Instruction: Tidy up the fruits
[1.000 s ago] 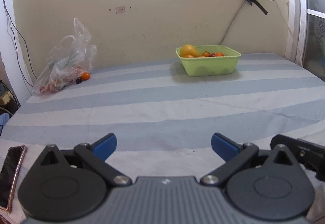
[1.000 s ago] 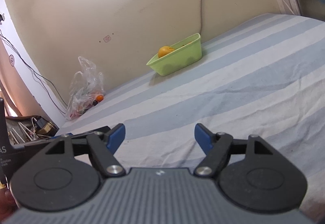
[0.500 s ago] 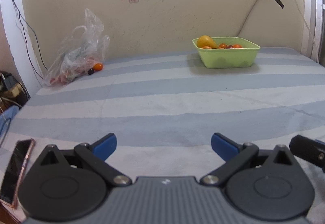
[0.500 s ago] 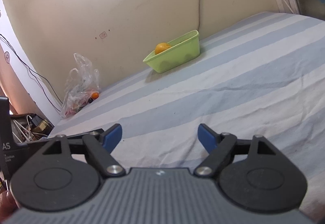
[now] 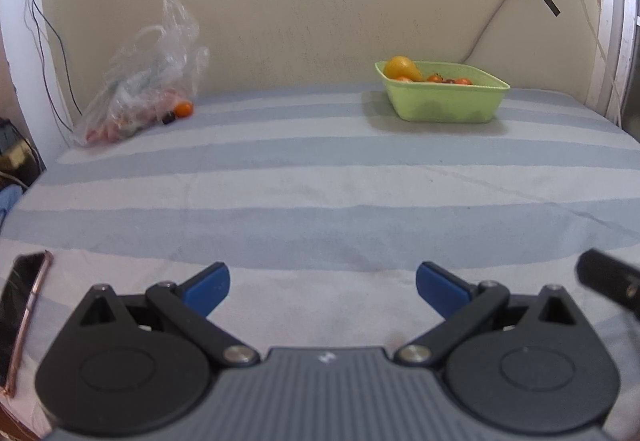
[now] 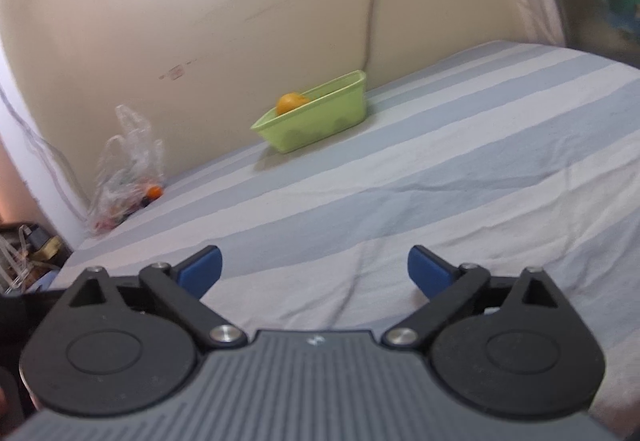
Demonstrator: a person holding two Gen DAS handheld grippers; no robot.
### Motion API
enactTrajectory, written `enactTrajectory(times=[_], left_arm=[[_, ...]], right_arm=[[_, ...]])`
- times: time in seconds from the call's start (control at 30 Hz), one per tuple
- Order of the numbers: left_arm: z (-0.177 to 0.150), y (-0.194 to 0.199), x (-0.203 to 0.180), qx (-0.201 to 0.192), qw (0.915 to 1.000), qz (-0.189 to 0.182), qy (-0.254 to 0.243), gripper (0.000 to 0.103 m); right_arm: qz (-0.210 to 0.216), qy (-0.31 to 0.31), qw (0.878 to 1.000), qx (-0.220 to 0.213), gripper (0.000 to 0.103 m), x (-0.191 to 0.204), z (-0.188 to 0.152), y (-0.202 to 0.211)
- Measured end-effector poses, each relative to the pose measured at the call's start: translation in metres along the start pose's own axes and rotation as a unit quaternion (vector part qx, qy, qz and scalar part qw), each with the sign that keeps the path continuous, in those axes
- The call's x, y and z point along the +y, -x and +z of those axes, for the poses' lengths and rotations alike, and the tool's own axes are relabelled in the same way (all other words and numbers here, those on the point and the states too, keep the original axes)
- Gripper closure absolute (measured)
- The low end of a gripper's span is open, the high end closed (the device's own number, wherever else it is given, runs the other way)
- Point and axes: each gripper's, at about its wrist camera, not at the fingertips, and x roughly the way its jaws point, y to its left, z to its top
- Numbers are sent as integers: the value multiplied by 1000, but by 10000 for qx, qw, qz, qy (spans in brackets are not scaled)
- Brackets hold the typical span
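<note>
Over the last second the left camera has swung left: the bag (image 5: 138, 81) slid from the far left toward centre-left of frame and the basket (image 5: 442, 93) drifted right. Looks to me like the bag is the next stop.

Both the left gripper (image 5: 322, 283) and right gripper (image 6: 314, 267) have jaws spread wide, holding nothing, low in frame and well apart from any fruit.

A small orange (image 5: 184, 109) sits at the bag's mouth, upper left. It's round, so no real long axis. The yellow fruit (image 5: 401, 68) in the basket, upper right, lies tilted, narrow end toward lower right.
</note>
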Motion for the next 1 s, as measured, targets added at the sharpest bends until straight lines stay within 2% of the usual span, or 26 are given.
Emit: enactTrajectory(times=[0.17,0.33,0.73,1.0], left_arm=[[-1,4,-8,-158,9995,92,-257,0],[-4,-2,-14,59,9995,-51,-304,0],[-11,-15,-14,455,9986,-10,-280,0],[-11,-16,-12,500,9986,-59,-165,0]], right_arm=[[-271,-4,9996,-125,0,-3,-1,0],[-224,-42,9997,-39,0,-4,-1,0],[-196,-200,9996,80,0,-4,-3,-2],[-162,-183,9996,133,0,-5,-3,-3]])
